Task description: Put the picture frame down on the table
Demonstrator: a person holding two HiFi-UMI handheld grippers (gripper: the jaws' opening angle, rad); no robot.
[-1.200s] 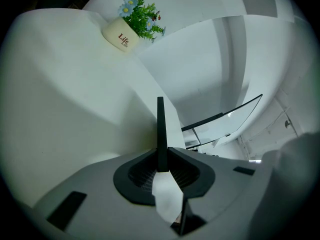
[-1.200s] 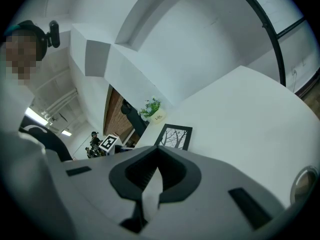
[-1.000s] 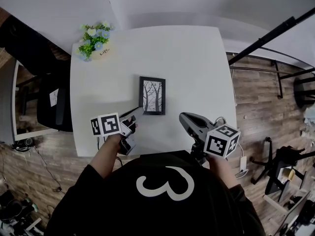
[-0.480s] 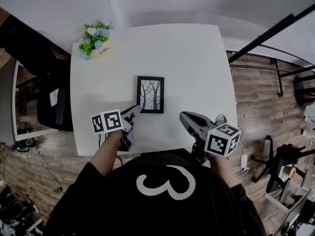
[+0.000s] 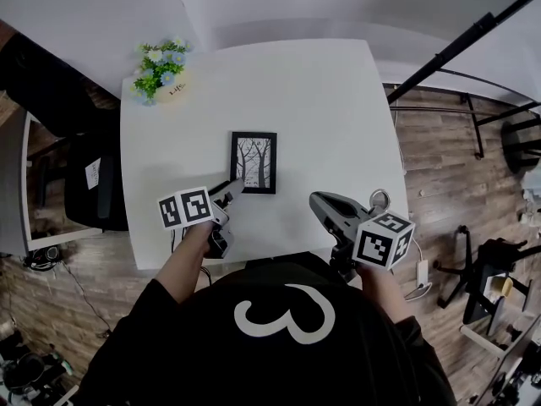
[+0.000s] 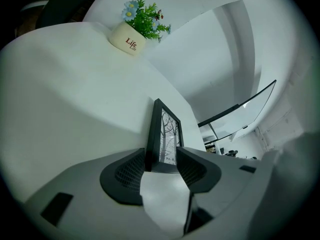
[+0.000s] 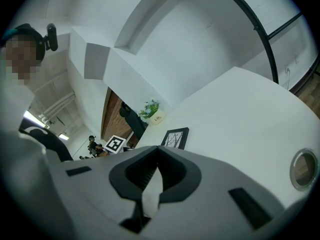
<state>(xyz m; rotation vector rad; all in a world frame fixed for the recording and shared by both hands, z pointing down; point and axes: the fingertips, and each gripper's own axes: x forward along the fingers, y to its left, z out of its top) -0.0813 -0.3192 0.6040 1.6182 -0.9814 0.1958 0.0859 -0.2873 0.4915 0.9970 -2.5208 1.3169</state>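
The person wears a black long-sleeved top (image 5: pixel 279 370) with a large white "3" on it, and the grey left gripper (image 5: pixel 234 186) and right gripper (image 5: pixel 316 201) each carry a cube of black-and-white square markers.

Left gripper (image 5: pixel 233 190) reaches forward, jaws clamped on the picture frame (image 5: pixel 254 161); right gripper (image 5: pixel 316 201) hangs beside the body, jaws together.

White square counter (image 5: pixel 338 125) center frame, white wall (image 5: pixel 84 15) across top. Wood-plank floor (image 5: pixel 439 159) at right and lower left. Black chair (image 5: pixel 110 210) at left edge, black pole (image 5: pixel 439 57) diagonal upper right. Soft even light.
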